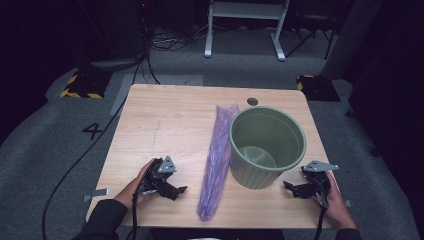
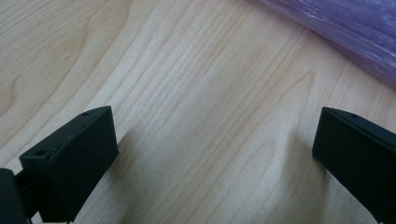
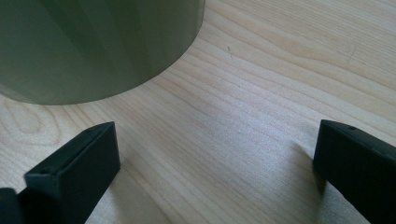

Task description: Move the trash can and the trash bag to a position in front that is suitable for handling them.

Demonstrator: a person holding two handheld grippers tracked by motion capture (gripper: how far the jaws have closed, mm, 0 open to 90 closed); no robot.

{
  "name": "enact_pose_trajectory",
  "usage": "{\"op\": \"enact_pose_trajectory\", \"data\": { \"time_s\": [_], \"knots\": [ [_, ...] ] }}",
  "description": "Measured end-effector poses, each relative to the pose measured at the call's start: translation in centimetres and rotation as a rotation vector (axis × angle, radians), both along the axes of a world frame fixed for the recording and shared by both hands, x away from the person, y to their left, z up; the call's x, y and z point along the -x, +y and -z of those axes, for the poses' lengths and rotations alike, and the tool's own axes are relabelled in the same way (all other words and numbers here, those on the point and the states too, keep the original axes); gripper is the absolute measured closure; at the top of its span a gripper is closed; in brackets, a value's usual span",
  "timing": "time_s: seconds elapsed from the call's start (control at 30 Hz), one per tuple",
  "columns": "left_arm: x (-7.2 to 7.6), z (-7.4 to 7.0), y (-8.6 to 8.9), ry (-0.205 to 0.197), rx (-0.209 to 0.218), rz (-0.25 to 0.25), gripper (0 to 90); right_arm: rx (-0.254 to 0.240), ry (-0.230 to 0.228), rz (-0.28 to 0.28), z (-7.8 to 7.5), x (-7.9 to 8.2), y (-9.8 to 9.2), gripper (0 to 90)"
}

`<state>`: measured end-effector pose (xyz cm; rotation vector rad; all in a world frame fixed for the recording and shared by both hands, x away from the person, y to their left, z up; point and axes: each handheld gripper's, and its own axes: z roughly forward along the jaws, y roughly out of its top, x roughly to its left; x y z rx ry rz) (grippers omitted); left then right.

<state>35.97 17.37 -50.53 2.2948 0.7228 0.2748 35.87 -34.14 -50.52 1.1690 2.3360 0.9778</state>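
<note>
Item: long, flattened roll of thin purple plastic film, probably a bin liner (image 1: 216,160). It is lying lengthwise on the light wooden table (image 1: 165,125), running from near the front edge toward the far side, with its right flank touching or just beside the pot. In the left gripper view one corner of the film (image 2: 345,32) is showing beyond the jaws, crinkled and faintly glossy.

Item: ribbed sage-green plastic pot, round, empty (image 1: 266,146). It is standing upright on the right half of the table; its lower wall (image 3: 93,46) is looming just ahead of the right jaws.

Item: left gripper (image 1: 172,190). It is resting low over the table, left of the film and pointing toward it, jaws standing fully apart with nothing between them.

Item: right gripper (image 1: 292,189). It is hovering right of the pot's base, jaws likewise spread wide and holding nothing.

Handling notes: the film is likely very light, soft and limp, and it will probably sag and unroll if lifted from one end. It looks slippery, so a firm pinch across the near end, gathering several layers, seems safest. The pot appears stiff and light and may slide or tip when nudged; its rim is offering the best hold, one jaw inside and one outside.
</note>
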Motion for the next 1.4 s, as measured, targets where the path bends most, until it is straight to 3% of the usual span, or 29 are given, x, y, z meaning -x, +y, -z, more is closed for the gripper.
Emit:
{"op": "enact_pose_trajectory", "data": {
  "time_s": [0.4, 0.47, 0.53, 0.6, 0.63, 0.7, 0.73, 0.93, 0.97, 1.03, 1.1, 1.23, 1.4],
  "knots": [
    [0.5, 0.0, 0.5, -0.003, -0.003, 0.016, 0.2, 0.0, -0.001, -0.002, 0.0, 0.1, 0.1, 0.7],
    [0.7, 0.0, 0.8, -0.002, -0.001, 0.045, 0.1, 0.0, -0.005, 0.003, -0.1, 0.1, 0.1, 5.9],
    [0.6, 0.0, 0.9, -0.001, 0.002, 0.06, 0.0, 0.013, -0.027, 0.028, -0.4, 0.2, 0.2, 19.0],
    [0.6, 0.0, 0.9, -0.001, 0.002, 0.06, 0.0, 0.028, -0.039, 0.039, -0.7, 0.3, 0.3, 19.9],
    [0.6, 0.0, 0.9, -0.001, 0.002, 0.06, 0.0, 0.037, -0.051, 0.049, -0.9, 0.3, 0.4, 14.7],
    [0.7, 0.0, 0.9, -0.001, 0.002, 0.058, 0.0, 0.017, -0.06, 0.047, -1.1, 0.2, 0.5, 18.0],
    [0.7, 0.0, 0.9, -0.001, 0.002, 0.06, 0.1, 0.003, -0.055, 0.041, -1.2, 0.0, 0.5, 14.9],
    [0.6, 0.0, 0.9, -0.001, 0.001, 0.065, 0.0, -0.005, -0.049, -0.019, -1.0, -0.1, 1.0, 16.1],
    [0.6, 0.0, 0.9, -0.001, 0.001, 0.066, 0.0, -0.025, -0.048, -0.071, -0.9, 0.3, 1.6, 16.6],
    [0.6, 0.0, 0.9, -0.001, 0.001, 0.065, 0.0, 0.003, -0.044, -0.112, -0.7, 0.6, 2.4, 16.5],
    [0.6, 0.0, 0.9, -0.001, 0.001, 0.065, 0.0, 0.033, -0.051, -0.122, -0.6, 1.0, 3.4, 18.8],
    [0.7, 0.0, 0.9, 0.0, 0.002, 0.062, 0.0, -0.006, -0.055, -0.179, -0.6, 1.4, 4.4, 18.0],
    [0.6, 0.0, 0.9, -0.001, 0.002, 0.061, 0.0, -0.007, -0.038, -0.193, -0.6, 1.1, 4.7, 16.2]
  ]
}}
